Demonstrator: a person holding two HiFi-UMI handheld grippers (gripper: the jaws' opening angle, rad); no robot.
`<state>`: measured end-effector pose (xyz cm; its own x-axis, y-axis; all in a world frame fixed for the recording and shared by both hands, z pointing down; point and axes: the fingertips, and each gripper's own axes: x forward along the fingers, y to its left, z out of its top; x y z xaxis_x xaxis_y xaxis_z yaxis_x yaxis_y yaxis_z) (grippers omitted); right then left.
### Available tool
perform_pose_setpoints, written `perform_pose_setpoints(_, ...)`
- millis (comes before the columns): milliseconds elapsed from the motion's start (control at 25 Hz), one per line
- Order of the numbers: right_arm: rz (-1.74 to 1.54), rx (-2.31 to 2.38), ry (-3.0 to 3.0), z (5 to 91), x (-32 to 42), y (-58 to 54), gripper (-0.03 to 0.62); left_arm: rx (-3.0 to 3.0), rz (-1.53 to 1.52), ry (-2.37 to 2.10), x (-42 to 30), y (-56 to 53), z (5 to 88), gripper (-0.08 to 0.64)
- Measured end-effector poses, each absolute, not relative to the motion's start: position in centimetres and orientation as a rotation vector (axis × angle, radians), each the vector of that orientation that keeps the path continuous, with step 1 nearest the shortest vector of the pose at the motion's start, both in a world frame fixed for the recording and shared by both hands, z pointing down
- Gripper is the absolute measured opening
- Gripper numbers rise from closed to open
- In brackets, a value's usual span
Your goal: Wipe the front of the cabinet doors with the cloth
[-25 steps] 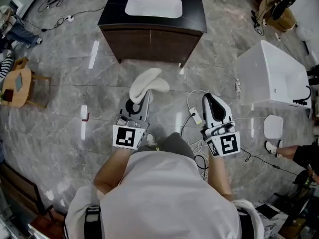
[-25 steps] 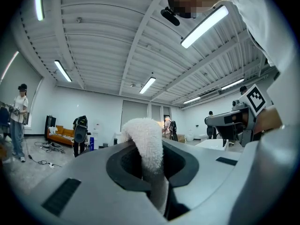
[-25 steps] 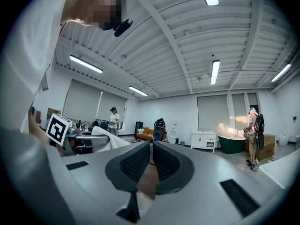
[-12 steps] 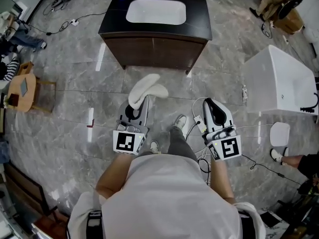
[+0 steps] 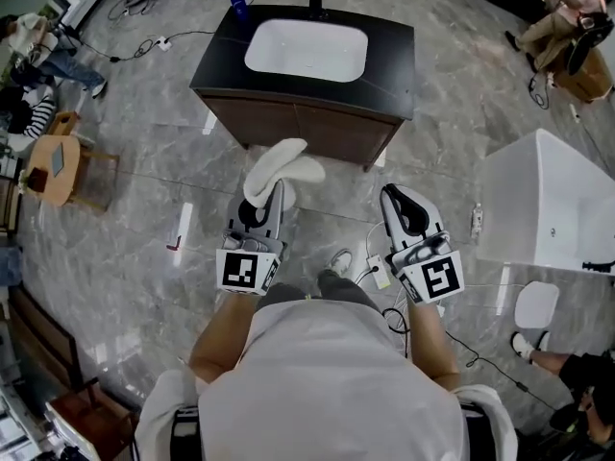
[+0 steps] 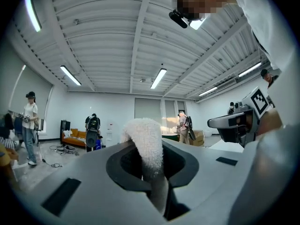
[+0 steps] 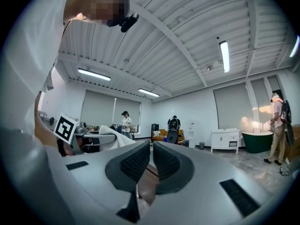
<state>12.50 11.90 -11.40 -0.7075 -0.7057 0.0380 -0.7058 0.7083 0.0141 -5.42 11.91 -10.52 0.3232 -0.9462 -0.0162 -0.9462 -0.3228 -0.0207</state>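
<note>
The dark wooden vanity cabinet point(image 5: 312, 131) with a black top and white basin point(image 5: 306, 48) stands ahead of me on the floor, its brown doors facing me. My left gripper point(image 5: 271, 192) is shut on a white fluffy cloth point(image 5: 279, 169), which sticks out past the jaws and hangs a short way in front of the doors. In the left gripper view the cloth point(image 6: 146, 146) is pinched between the pads. My right gripper point(image 5: 407, 207) is level with the left, shut and holding nothing. Its ribbed pads point(image 7: 136, 162) stand almost together, and both grippers are apart from the cabinet.
A white bathtub point(image 5: 553, 200) stands to the right. A wooden chair point(image 5: 58, 166) is at the left. Cables and a power strip point(image 5: 377, 269) lie by my feet. A blue bottle point(image 5: 238, 0) stands behind the cabinet. Other people are in the room.
The cabinet has drawn nearer and lower in the head view as I step toward it. Both grippers keep their pose, and the cloth stays in the left one.
</note>
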Motion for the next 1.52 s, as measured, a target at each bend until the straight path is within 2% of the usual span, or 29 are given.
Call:
perform_pose_setpoints(320,0.094,1.042,-2.923,-8.7,12.7,6.6,0.046,-2.436,-0.081,1.912,-5.9,5.9,-10.1,0.061)
perform_pose_setpoints(560,0.087,0.988,-2.915,-8.5,9.3,4.8,0.046,-2.481,-0.065,1.94,-8.0,3.2,-8.0,0.061)
perform_pose_setpoints(1040,0.13,1.199,-2.789,-4.6,5.7,-1.8,0.046,-2.598,-0.137,1.892,-13.2,-4.2,-1.7,0.061)
perform_pose_setpoints(1320,0.108,1.213,-2.773,2.0,3.4,-6.1,0.046,-2.612,-0.131,1.859,-14.0,-8.3,4.9,0.061)
perform_pose_setpoints(1520,0.082,1.177,-2.798,10.9,3.4,-7.5,0.046,-2.55,-0.108,1.877,-14.4,-9.1,12.8,0.061)
